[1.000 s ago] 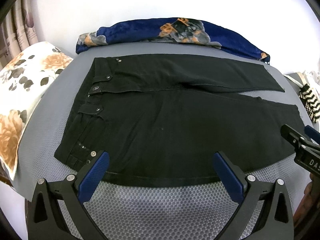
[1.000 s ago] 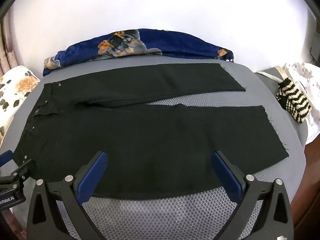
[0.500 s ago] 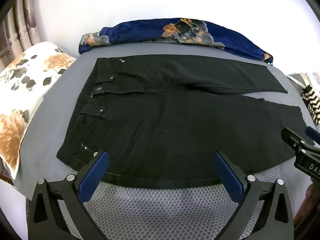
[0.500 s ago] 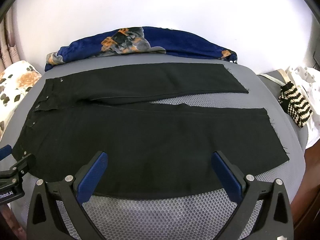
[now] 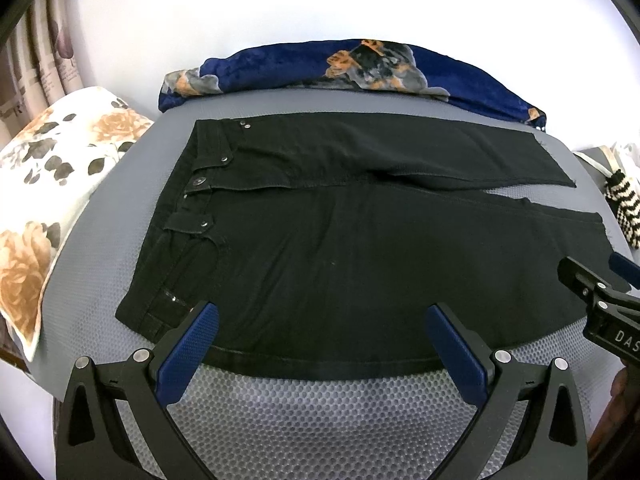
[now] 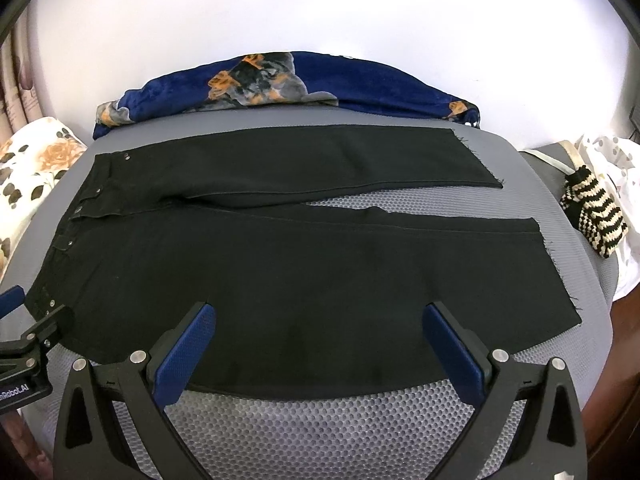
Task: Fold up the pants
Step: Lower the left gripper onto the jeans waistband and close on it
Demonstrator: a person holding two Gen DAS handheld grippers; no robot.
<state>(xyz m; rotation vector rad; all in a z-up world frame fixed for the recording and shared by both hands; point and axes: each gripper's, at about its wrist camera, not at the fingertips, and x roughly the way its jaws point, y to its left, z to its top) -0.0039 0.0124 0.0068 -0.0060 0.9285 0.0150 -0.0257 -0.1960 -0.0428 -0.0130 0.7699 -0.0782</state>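
My left gripper [image 5: 322,322] has its blue-padded fingers spread wide with nothing between them, hovering at the near hem of the black denim pants [image 5: 360,248] close to the waistband. My right gripper [image 6: 318,322] is likewise spread wide and holding nothing, over the near leg toward the cuff. The pants lie flat on the grey honeycomb-textured mattress [image 6: 320,420], waist to the left, legs parted slightly at the right. Beyond them lies a crumpled navy floral blanket [image 6: 280,80]; a cream floral pillow [image 5: 52,184] sits left, a black-and-cream striped knit item [image 6: 592,216] right.
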